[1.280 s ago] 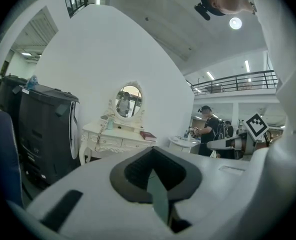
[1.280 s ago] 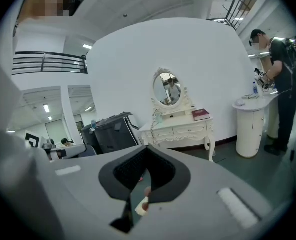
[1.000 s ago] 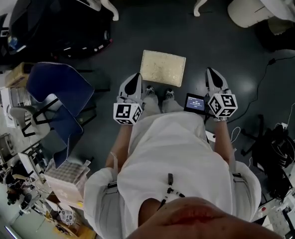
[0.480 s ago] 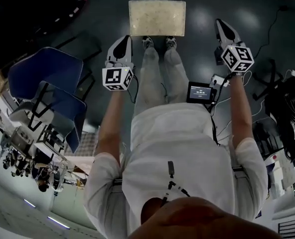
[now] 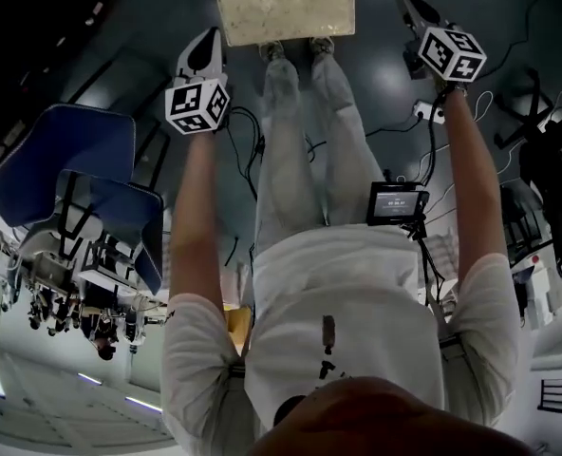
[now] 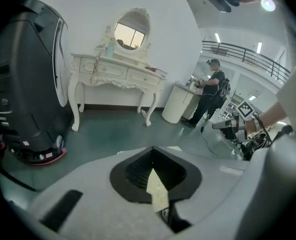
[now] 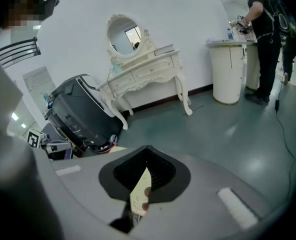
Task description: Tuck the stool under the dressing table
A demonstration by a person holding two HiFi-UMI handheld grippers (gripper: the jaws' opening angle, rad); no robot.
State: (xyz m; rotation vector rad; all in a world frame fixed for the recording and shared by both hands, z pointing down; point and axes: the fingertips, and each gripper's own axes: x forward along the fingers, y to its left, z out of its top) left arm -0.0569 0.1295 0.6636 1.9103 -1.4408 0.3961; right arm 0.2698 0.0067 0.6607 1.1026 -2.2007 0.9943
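Two hand-held grippers reach forward in the head view, one on each side of the person's legs. The left gripper has its tip just beside the left edge of the stool, whose cream padded top lies between the two grippers. The right gripper is a little way off the stool's right edge. The person's shoes touch or nearly touch the stool's near edge. Blue chairs stand well out to the left gripper's outer side, and a small screen hangs by the right forearm.

Seen from the left gripper view, the jaws are pressed together and grip nothing; a cream sliver shows just below them. Ahead of this gripper, well apart, the white dressing table with its oval mirror stands against the wall. A black machine is to its left.

From the right gripper view, these jaws are also closed on nothing. The dressing table stands ahead and to the left, and a white round cabinet to the right with a person beside it.
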